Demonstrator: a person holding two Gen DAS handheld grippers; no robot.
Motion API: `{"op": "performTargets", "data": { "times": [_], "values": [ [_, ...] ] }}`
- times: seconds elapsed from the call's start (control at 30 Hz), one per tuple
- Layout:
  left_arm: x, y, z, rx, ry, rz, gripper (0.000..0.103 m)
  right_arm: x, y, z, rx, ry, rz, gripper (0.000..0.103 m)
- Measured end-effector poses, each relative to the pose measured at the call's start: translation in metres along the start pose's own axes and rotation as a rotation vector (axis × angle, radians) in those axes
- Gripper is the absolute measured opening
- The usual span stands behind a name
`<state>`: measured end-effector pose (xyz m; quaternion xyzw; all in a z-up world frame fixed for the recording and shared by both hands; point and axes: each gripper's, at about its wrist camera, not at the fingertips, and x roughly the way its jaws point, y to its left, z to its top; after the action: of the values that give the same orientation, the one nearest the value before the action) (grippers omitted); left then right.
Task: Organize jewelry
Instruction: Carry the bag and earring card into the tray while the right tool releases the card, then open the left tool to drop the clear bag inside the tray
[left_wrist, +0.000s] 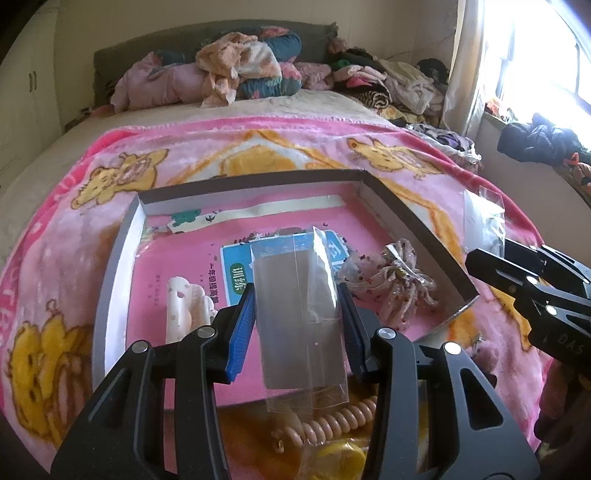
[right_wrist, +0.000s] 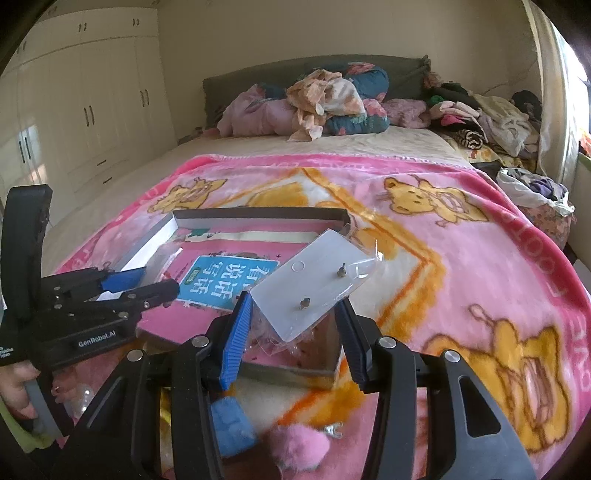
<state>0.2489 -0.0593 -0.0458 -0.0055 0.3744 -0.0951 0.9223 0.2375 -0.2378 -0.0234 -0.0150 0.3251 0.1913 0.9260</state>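
My left gripper (left_wrist: 299, 314) is shut on a clear plastic sleeve with a grey card (left_wrist: 301, 317), held upright over the shallow grey-walled box (left_wrist: 118, 266) on the pink blanket. In the box lie a pink booklet (left_wrist: 184, 273), a cream hair claw (left_wrist: 186, 310) and a speckled scrunchie (left_wrist: 391, 288). My right gripper (right_wrist: 291, 325) is shut on a clear bag holding a white earring card (right_wrist: 310, 291) with two studs, above the box's near right corner (right_wrist: 332, 362). The right gripper also shows in the left wrist view (left_wrist: 480, 262), beside the box's right wall.
A coiled beige hair tie (left_wrist: 340, 417) and a yellow item (left_wrist: 340, 458) lie in front of the box. A blue pompom (right_wrist: 231, 424) and a pink pompom (right_wrist: 299, 446) lie near my right gripper. Piled clothes (right_wrist: 325, 99) cover the bed's far end.
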Motion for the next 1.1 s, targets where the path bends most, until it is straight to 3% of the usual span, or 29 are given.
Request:
{"op": "performTargets", "data": {
  "times": [0.5,0.83,1.03,1.1],
  "values": [
    [0.023,0.010,0.002,-0.031,0.063,0.009,0.034,0.045,0.006,0.004,-0.036,0.077,0.032,0.046],
    [0.026,0.011,-0.001,-0.048,0.070,0.015,0.035,0.036,0.005,-0.004,-0.039,0.042,0.014,0.076],
    [0.026,0.011,-0.001,-0.049,0.064,0.022,0.035,0.017,-0.001,-0.007,-0.018,-0.005,0.007,0.077],
    [0.025,0.011,-0.001,-0.052,0.060,0.022,0.041,0.012,-0.004,-0.009,-0.007,-0.016,0.003,0.081]
  ]
}}
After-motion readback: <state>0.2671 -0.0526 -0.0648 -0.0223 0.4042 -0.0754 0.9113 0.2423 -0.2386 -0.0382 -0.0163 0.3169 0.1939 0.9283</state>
